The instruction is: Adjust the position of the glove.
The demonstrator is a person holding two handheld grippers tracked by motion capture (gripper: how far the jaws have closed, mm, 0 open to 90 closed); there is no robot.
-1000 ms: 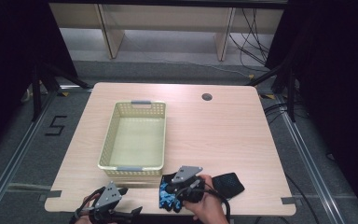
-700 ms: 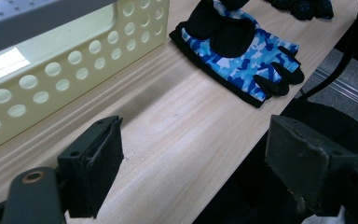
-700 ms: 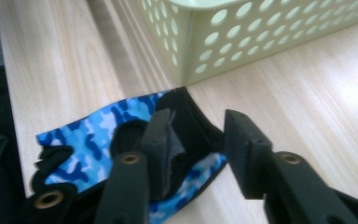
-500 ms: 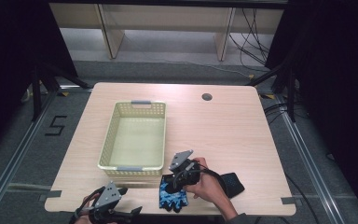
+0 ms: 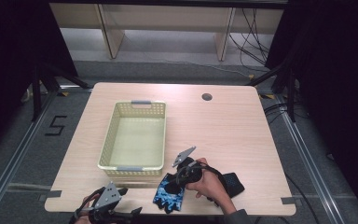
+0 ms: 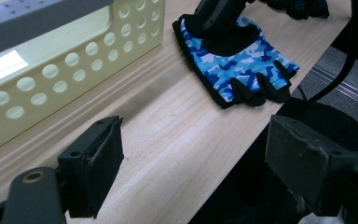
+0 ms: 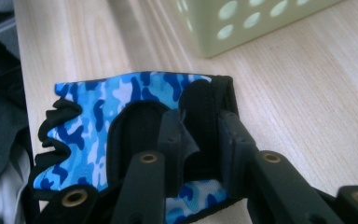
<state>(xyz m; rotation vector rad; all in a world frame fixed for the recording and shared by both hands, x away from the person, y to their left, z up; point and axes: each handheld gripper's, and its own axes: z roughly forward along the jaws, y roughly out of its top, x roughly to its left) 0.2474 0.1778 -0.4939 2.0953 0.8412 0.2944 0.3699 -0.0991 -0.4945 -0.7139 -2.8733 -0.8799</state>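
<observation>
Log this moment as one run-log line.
left gripper: open, idle at table edge | right gripper: closing on blue glove cuff | basket: empty | black glove: on table

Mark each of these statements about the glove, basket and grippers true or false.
1. The basket holds a glove. False: it is empty.
2. The blue glove lies on the table near the basket's front corner. True.
3. The right gripper has its jaws down on the glove's black strap. True.
4. The left gripper grips the glove. False: its jaws stand wide apart over the table edge, nothing between them.
5. A second, dark glove lies by the right hand. True.
</observation>
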